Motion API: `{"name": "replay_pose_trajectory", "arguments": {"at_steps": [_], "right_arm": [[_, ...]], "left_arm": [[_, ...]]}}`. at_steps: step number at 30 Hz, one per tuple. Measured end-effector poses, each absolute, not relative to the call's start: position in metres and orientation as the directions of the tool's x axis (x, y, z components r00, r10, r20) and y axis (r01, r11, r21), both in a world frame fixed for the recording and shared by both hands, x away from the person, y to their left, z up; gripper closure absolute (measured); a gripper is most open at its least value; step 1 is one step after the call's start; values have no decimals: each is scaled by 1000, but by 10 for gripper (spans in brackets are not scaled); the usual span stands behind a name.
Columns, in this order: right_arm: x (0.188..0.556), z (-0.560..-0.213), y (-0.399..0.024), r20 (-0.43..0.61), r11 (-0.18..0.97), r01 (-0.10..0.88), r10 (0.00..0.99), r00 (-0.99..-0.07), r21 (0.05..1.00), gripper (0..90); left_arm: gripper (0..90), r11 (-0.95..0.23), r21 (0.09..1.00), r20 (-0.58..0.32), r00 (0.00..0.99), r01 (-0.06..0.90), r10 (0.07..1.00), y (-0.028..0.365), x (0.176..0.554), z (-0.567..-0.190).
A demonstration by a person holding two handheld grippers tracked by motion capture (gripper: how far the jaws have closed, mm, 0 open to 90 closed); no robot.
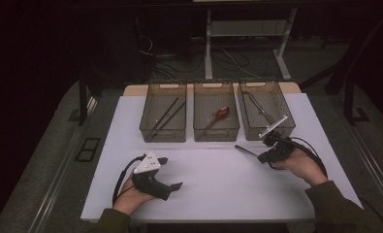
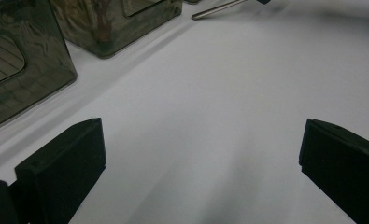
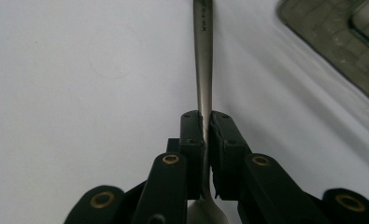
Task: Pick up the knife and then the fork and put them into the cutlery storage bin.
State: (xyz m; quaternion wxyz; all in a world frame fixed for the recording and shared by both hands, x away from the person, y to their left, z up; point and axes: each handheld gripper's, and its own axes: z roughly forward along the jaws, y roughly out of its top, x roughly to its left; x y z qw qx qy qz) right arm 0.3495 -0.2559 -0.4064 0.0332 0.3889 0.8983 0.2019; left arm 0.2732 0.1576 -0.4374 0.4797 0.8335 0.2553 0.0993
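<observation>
Right gripper (image 3: 205, 128) clamps metal utensil (image 3: 203, 60), likely spoon; right bin (image 1: 266, 116) just beside

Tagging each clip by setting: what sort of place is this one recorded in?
Most likely a lab or workshop set up for recording, not a home. A white table holds three clear bins for sorting cutlery, cables trail over the floor behind it, and metal desk legs stand beyond.
</observation>
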Motion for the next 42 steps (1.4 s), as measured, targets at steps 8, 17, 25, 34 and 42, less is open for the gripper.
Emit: {"name": "replay_pose_trajectory", "arguments": {"at_steps": [8, 17, 25, 34, 42], "right_arm": [[348, -396, -270, 106, 579, 691, 729, -676, 433, 828], [344, -374, -291, 130, 517, 688, 744, -656, 510, 828], [342, -353, -311, 130, 451, 670, 766, -630, 590, 828], [347, -336, -328, 122, 395, 657, 794, -596, 642, 827], [369, -333, -335, 120, 341, 663, 829, -547, 666, 827]], "left_arm": [[0, -409, 851, -80, 850, 331, 522, 158, 273, -437], [0, -407, 850, -82, 849, 333, 523, 157, 273, -438], [0, -414, 848, -78, 850, 332, 521, 157, 274, -438], [0, -415, 847, -79, 849, 333, 522, 156, 274, -438], [0, -415, 846, -80, 849, 335, 522, 156, 274, -438]]}}
